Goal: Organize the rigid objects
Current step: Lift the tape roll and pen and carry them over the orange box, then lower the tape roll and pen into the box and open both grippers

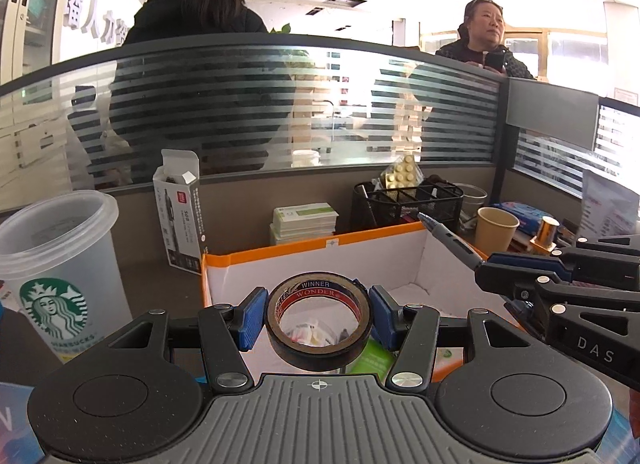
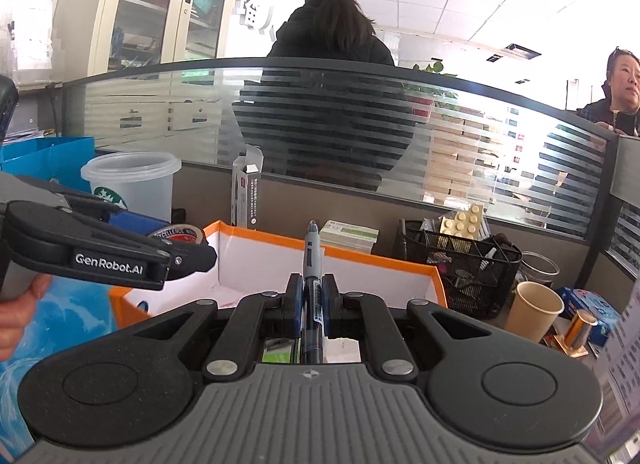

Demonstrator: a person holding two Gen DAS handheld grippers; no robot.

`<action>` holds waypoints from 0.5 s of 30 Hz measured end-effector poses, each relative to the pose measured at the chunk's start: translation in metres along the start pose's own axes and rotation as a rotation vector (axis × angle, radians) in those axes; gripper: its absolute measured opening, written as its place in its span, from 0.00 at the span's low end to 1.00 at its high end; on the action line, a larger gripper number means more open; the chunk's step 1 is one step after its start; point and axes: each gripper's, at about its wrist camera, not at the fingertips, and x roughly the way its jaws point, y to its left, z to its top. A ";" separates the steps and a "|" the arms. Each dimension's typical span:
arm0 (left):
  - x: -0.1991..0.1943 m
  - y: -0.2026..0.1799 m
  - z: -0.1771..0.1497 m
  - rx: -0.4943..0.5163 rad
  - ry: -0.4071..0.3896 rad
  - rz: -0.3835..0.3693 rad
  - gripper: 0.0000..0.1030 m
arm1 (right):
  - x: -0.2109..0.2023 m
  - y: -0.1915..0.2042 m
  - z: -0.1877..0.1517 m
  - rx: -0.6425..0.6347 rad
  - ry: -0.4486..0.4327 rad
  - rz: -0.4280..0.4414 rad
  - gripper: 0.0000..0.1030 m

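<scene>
My left gripper (image 1: pixel 318 314) is shut on a roll of black tape (image 1: pixel 319 320), its blue pads pressing both sides, held over the near edge of an orange-rimmed white box (image 1: pixel 316 245). My right gripper (image 2: pixel 311 298) is shut on a grey-blue pen (image 2: pixel 311 260) that points forward over the same box (image 2: pixel 280 238). In the left wrist view the right gripper (image 1: pixel 486 264) comes in from the right with the pen (image 1: pixel 448 240) slanting up and to the left. In the right wrist view the left gripper (image 2: pixel 192 254) shows at the left with the tape (image 2: pixel 180 233).
A clear Starbucks cup (image 1: pixel 60 264) stands at the left, an open pen carton (image 1: pixel 178 220) behind the box, stacked small boxes (image 1: pixel 304 222), a black mesh organiser (image 1: pixel 408 200) with a pill blister, a paper cup (image 1: pixel 496 229). A glass partition (image 1: pixel 280 104) backs the desk; two people stand beyond it.
</scene>
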 end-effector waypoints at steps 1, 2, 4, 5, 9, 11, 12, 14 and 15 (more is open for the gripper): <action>0.003 0.000 0.001 0.000 0.003 0.001 0.52 | 0.004 -0.002 0.002 0.005 0.000 0.002 0.09; 0.007 0.000 0.002 -0.002 0.006 0.002 0.52 | 0.008 -0.005 0.004 0.008 0.002 0.006 0.09; 0.015 0.001 0.005 -0.005 0.013 0.004 0.52 | 0.016 -0.010 0.008 0.024 0.006 0.019 0.09; 0.018 0.002 0.006 -0.007 0.016 0.004 0.52 | 0.021 -0.013 0.010 0.036 0.009 0.026 0.09; 0.036 0.003 0.008 -0.023 0.043 0.004 0.52 | 0.042 -0.025 0.015 0.060 0.040 0.044 0.09; 0.046 0.002 0.007 -0.028 0.065 0.001 0.52 | 0.054 -0.028 0.016 0.068 0.059 0.045 0.09; 0.052 0.002 0.005 -0.033 0.077 -0.001 0.52 | 0.059 -0.029 0.015 0.065 0.071 0.047 0.09; 0.062 0.002 0.002 -0.040 0.102 -0.005 0.52 | 0.070 -0.031 0.011 0.073 0.097 0.058 0.09; 0.067 0.002 -0.001 -0.044 0.116 -0.006 0.52 | 0.075 -0.031 0.009 0.073 0.111 0.060 0.09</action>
